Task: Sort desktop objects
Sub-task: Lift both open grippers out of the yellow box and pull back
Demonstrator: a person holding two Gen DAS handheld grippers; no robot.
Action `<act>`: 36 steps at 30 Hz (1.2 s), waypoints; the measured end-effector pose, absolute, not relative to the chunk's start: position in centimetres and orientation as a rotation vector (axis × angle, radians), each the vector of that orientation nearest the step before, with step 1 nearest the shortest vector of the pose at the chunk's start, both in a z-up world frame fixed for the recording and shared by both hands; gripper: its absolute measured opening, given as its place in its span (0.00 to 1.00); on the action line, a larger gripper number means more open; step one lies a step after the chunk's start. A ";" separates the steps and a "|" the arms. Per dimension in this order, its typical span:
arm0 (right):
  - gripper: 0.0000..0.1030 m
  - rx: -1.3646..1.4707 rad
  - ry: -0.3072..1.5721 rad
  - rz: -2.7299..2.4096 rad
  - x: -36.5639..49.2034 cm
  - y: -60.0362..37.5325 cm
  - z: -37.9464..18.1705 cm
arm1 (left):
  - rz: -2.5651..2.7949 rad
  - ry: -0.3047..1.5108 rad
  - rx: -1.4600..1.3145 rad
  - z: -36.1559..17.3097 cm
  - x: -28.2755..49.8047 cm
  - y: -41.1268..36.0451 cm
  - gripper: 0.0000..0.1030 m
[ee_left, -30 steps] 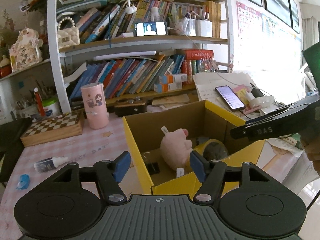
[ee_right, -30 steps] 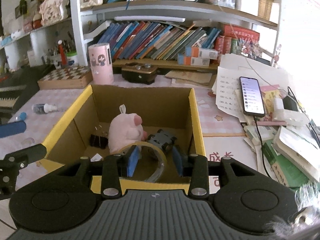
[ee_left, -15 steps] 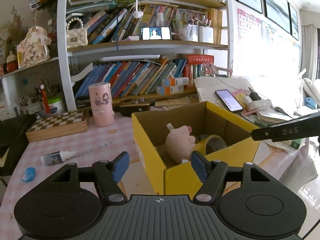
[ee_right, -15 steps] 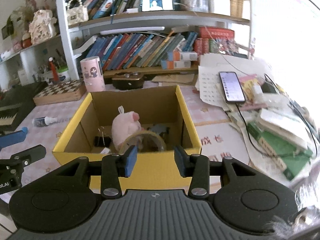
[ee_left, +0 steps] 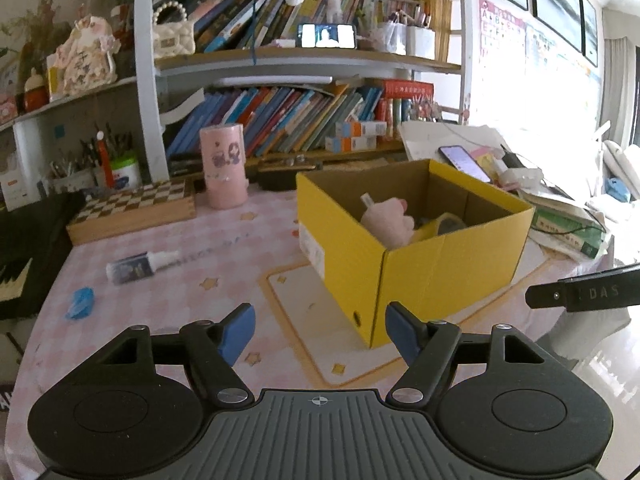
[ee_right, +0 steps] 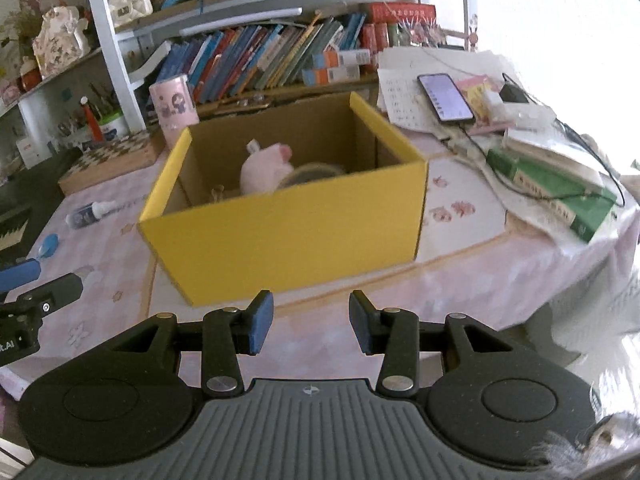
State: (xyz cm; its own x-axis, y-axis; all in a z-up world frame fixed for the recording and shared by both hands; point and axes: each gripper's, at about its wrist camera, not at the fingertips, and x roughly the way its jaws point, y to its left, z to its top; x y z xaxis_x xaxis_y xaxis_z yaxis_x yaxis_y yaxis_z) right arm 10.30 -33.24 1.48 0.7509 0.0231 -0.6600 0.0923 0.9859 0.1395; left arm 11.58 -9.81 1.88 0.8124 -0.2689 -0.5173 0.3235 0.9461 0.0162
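Left tool point(ee_left: 320, 330): jaws apart and opening wider, nothing between the pads, just bare worktop point(ee_left: 224, 264) showing through the gap. Right tool point(ee_right: 311, 322): jaws part-open, narrower gap than the left one, also empty.

Both tools sit short of the yellow box point(ee_right: 288, 232), on its near side, with neither touching it. In the box I can see the pink plush point(ee_right: 266, 168) and a tape roll point(ee_right: 316, 171), plus something small and dark at the left inner wall, too blurred to name.

My read: we're between picks. Loose items not yet boxed are the small dropper bottle point(ee_left: 138, 266) lying on its side and the blue scrap point(ee_left: 80, 302) near the worktop's left edge. Both are well left of the box and closer to my left tool.

Next move, as I judge it: swing the left tool over to the bottle, line the jaws across its body and close. It's round and lying flat, so it may roll; the approach needs to be square and low. The blue scrap looks thin and will need a pinch flush with the cloth.

Readable text: "DAS" on the right tool's finger point(ee_left: 588, 292) as seen from the left wrist view. "AI" is on the left tool's body in the right wrist view, the rest cut off. The tablecloth has faint lettering, not legible. Book spines and the wall chart are too small to read.
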 end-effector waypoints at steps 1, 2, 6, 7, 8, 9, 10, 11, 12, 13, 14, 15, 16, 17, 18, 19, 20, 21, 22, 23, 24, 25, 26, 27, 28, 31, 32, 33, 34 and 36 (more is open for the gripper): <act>0.38 0.166 0.725 -0.040 10.0 -32.7 1.4 | -0.318 0.542 0.103 1.8 11.4 -9.4 0.72; 0.39 0.163 0.729 -0.040 9.8 -32.1 1.3 | -0.318 0.547 0.101 1.6 11.2 -9.0 0.72; 0.41 0.156 0.740 -0.037 8.7 -29.6 0.9 | -0.330 0.574 0.101 1.0 10.3 -7.8 0.73; 0.42 0.157 0.742 -0.038 8.5 -29.1 0.8 | -0.334 0.578 0.106 0.9 10.1 -7.6 0.73; 0.42 0.161 0.745 -0.039 8.3 -28.5 0.7 | -0.339 0.582 0.111 0.8 9.9 -7.3 0.73; 0.42 0.164 0.747 -0.042 8.1 -28.0 0.6 | -0.343 0.584 0.114 0.8 9.7 -7.0 0.73; 0.42 0.169 0.749 -0.046 7.9 -27.6 0.6 | -0.345 0.586 0.116 0.7 9.6 -6.7 0.73; 0.43 0.174 0.749 -0.047 7.7 -27.2 0.5 | -0.347 0.589 0.117 0.7 9.4 -6.4 0.73; 0.43 0.176 0.749 -0.048 7.4 -26.8 0.5 | -0.349 0.592 0.117 0.7 9.3 -6.1 0.73; 0.43 0.176 0.750 -0.049 7.2 -26.4 0.4 | -0.350 0.594 0.119 0.6 9.1 -5.8 0.73; 0.43 0.175 0.752 -0.048 7.0 -25.9 0.3 | -0.350 0.597 0.122 0.6 8.9 -5.5 0.73; 0.43 0.176 0.755 -0.048 6.7 -25.5 0.2 | -0.350 0.599 0.123 0.5 8.8 -5.2 0.73; 0.43 0.177 0.758 -0.048 6.6 -25.1 0.1 | -0.350 0.601 0.125 0.5 8.7 -4.8 0.73; 0.43 0.180 0.761 -0.048 6.4 -24.7 0.0 | -0.350 0.604 0.127 0.5 8.5 -4.5 0.73; 0.43 0.182 0.764 -0.048 6.2 -24.3 -0.1 | -0.349 0.606 0.128 0.5 8.4 -4.1 0.73; 0.43 0.184 0.765 -0.047 6.1 -24.0 -0.1 | -0.347 0.609 0.130 0.5 8.2 -3.8 0.73; 0.43 0.184 0.768 -0.045 5.9 -23.5 -0.2 | -0.347 0.611 0.130 0.5 8.1 -3.4 0.73; 0.43 0.182 0.771 -0.039 5.8 -23.0 -0.3 | -0.344 0.613 0.130 0.4 7.9 -3.0 0.73; 0.44 0.179 0.773 -0.034 5.6 -22.6 -0.3 | -0.342 0.614 0.131 0.4 7.7 -2.7 0.73; 0.44 0.174 0.775 -0.026 5.5 -22.1 -0.4 | -0.339 0.615 0.132 0.4 7.5 -2.4 0.73; 0.44 0.170 0.778 -0.017 5.4 -21.6 -0.4 | -0.334 0.618 0.132 0.4 7.3 -2.0 0.73; 0.44 0.166 0.779 -0.009 5.3 -21.2 -0.5 | -0.330 0.619 0.132 0.3 7.2 -1.7 0.73; 0.45 0.164 0.780 -0.004 5.2 -20.8 -0.5 | -0.326 0.622 0.132 0.3 7.0 -1.3 0.74; 0.45 0.164 0.780 0.000 5.1 -20.5 -0.6 | -0.322 0.624 0.132 0.2 6.8 -0.9 0.74; 0.45 0.166 0.781 0.004 5.0 -20.2 -0.6 | -0.317 0.627 0.132 0.2 6.6 -0.6 0.74; 0.46 0.172 0.789 0.016 4.7 -19.3 -0.9 | -0.303 0.635 0.133 0.0 6.0 0.5 0.74; 0.46 0.174 0.793 0.022 4.6 -18.9 -1.0 | -0.299 0.637 0.134 0.0 5.8 0.8 0.74; 0.46 0.174 0.796 0.029 4.5 -18.5 -1.1 | -0.294 0.639 0.135 0.0 5.6 1.1 0.74; 0.46 0.173 0.799 0.036 4.4 -18.1 -1.2 | -0.288 0.641 0.136 0.0 5.5 1.4 0.74; 0.47 0.167 0.803 0.055 4.3 -17.3 -1.3 | -0.278 0.645 0.138 -0.1 5.2 2.0 0.74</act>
